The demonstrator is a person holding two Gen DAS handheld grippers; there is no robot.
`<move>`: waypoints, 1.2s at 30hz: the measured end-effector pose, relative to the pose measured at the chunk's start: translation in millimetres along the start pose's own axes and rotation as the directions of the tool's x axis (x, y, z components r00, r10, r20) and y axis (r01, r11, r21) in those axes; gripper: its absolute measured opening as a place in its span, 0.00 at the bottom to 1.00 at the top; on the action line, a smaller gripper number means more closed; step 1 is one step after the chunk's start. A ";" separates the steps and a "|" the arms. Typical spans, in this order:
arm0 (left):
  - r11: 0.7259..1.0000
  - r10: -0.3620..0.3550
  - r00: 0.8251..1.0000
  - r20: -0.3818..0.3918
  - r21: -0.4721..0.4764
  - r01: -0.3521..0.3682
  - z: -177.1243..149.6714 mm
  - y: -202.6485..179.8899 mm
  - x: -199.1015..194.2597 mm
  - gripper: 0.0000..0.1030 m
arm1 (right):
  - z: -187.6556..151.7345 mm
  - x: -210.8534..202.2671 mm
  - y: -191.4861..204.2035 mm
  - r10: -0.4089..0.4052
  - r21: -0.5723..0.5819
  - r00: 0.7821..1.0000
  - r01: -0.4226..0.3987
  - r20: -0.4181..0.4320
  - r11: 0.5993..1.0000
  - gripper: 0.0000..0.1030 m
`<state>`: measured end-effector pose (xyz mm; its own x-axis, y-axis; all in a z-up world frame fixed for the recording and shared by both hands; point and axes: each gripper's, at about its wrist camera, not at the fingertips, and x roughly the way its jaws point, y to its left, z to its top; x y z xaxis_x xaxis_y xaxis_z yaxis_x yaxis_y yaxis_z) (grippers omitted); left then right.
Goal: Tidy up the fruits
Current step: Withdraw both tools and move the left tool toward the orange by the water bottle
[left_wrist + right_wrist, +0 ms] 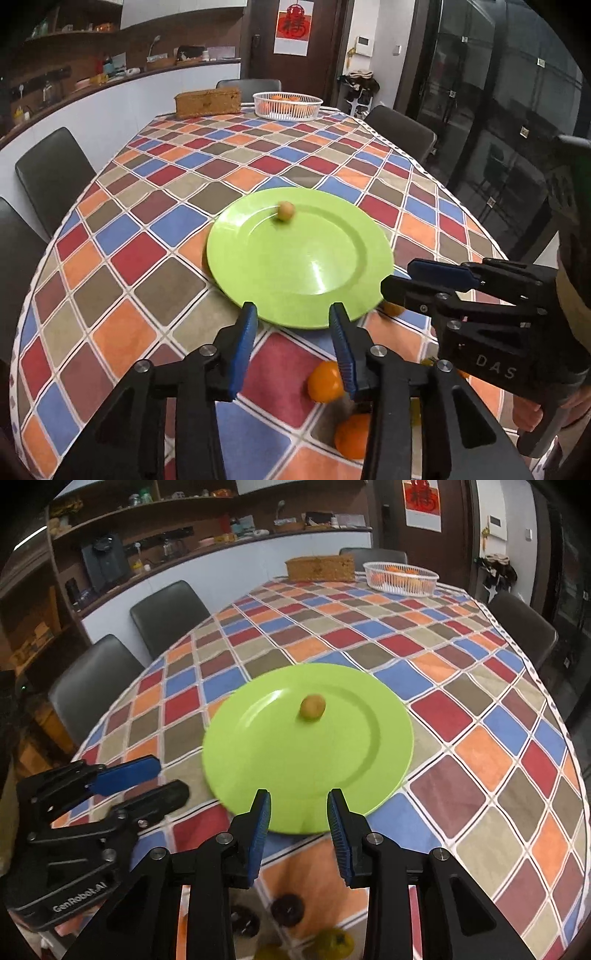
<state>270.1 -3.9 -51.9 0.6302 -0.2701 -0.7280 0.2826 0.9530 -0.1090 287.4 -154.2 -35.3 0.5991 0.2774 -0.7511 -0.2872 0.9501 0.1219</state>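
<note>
A green plate lies on the checked tablecloth, its edges blurred. One small yellow-brown fruit sits on its far part. My left gripper hovers over the plate's near rim, open, with nothing between its pads. My right gripper stands at the plate's near right rim, pads apart and empty. Two oranges lie on the cloth under the left gripper. Yellow-green fruits and dark round ones lie below the right gripper.
A white basket holding oranges and a brown box stand at the table's far end. Dark chairs line the left side and another the right. A hand holds the right gripper.
</note>
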 end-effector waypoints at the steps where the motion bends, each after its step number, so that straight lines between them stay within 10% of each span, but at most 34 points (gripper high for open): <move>1: 1.000 -0.005 1.000 0.006 -0.001 0.005 -1.1 -1.6 -5.4 0.44 | -1.2 -4.7 1.7 0.000 -0.004 1.000 0.000 0.007 1.000 0.32; 24: 0.986 0.150 0.983 0.104 -0.094 -0.141 -70.5 -4.4 -114.3 0.66 | -63.1 -94.1 55.6 0.026 -0.033 0.992 -0.022 0.125 0.999 0.47; 36: 0.937 0.333 0.928 0.166 -0.168 -0.306 -140.2 11.8 -158.7 0.70 | -104.7 -108.7 94.0 0.040 -0.071 0.984 -0.028 0.173 0.997 0.57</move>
<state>72.1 69.4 -32.6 0.7993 0.0442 -0.5993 -0.0500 0.9987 0.0071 117.1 -110.0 -10.1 0.7074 0.3355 -0.6221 -0.3560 0.9295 0.0964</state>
